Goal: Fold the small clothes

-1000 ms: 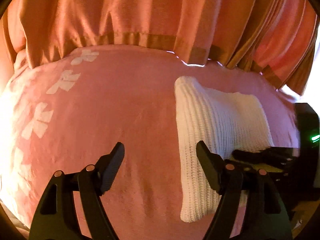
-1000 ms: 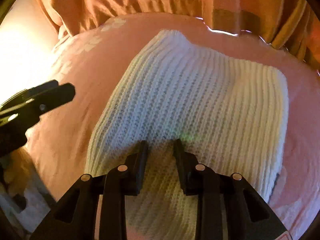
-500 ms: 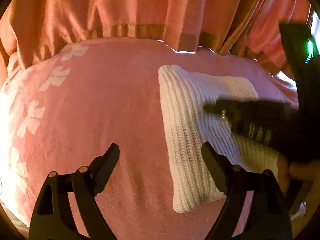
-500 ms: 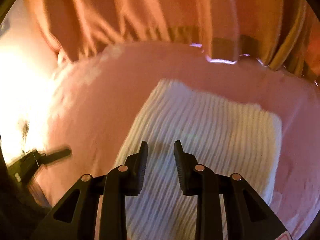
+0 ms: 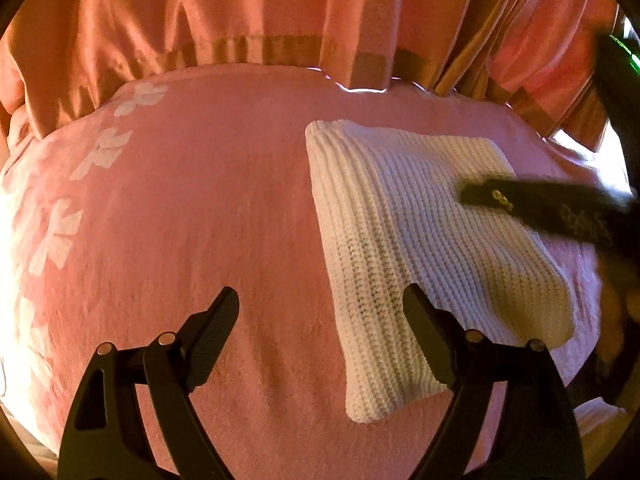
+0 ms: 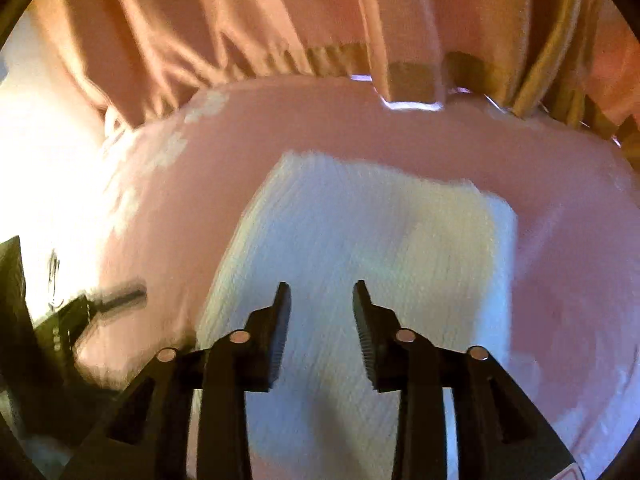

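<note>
Curtains (image 5: pixel 280 20) hang behind the pink blanket (image 5: pixel 180 220), where the folded white knit garment (image 5: pixel 400 240) lies. Left gripper (image 5: pixel 320 304) hovers wide open, empty, beside its left edge. Right gripper (image 6: pixel 320 304), apparently above it, has parted slightly since a second ago, holding nothing.

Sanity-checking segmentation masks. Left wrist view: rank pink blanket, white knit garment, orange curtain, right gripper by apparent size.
1. pink blanket
2. orange curtain, close to the blanket; fisheye makes it unsure
3. white knit garment
4. right gripper, partly cut off
</note>
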Demonstrator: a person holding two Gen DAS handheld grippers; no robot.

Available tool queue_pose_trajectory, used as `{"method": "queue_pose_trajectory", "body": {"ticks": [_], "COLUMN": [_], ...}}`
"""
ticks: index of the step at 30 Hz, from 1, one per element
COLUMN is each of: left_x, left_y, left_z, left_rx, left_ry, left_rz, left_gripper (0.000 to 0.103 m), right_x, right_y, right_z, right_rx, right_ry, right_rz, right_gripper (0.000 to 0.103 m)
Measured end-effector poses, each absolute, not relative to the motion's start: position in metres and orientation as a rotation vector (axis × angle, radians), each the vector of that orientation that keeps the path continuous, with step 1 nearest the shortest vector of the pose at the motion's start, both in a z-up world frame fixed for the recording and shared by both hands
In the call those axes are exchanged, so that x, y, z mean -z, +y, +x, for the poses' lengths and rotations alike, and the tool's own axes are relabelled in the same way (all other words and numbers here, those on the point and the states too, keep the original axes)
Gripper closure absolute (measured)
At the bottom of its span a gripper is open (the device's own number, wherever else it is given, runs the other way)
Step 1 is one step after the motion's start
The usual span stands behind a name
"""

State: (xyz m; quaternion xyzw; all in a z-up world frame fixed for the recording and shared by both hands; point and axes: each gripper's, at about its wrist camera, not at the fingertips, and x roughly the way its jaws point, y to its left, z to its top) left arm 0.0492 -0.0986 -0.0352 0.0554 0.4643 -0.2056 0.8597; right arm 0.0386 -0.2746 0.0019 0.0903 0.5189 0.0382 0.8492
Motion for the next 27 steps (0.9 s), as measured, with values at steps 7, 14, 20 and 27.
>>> {"method": "queue_pose_trajectory", "body": {"ticks": [7, 14, 20, 27], "left_x": [0.04, 0.048, 0.053, 0.048], "left_y": [-0.11, -0.13, -0.135, -0.131], "left_z": [0.047, 0.035, 0.032, 0.033], "left_rx": [0.449, 0.451, 0.451, 0.47], "left_ry": [0.995, 0.972, 0.961, 0.973], "left_rz": [0.124, 0.193, 0.231, 0.208], "left_gripper": [0.021, 0.02, 0.02, 0.02], "right_x": [0.045, 0.004, 0.042, 0.013], "right_y": [-0.33, -0.347, -0.346, -0.343], "right_z": [0.007, 0.012, 0.033, 0.001], "right_rx": [0.119, 0.084, 0.133, 0.139], "right_ry": [1.219, 1.045, 1.17, 1.076], "right_rz": [0.089, 0.238, 0.239, 0.262], "right_gripper": [0.071, 0.067, 0.061, 0.048]}}
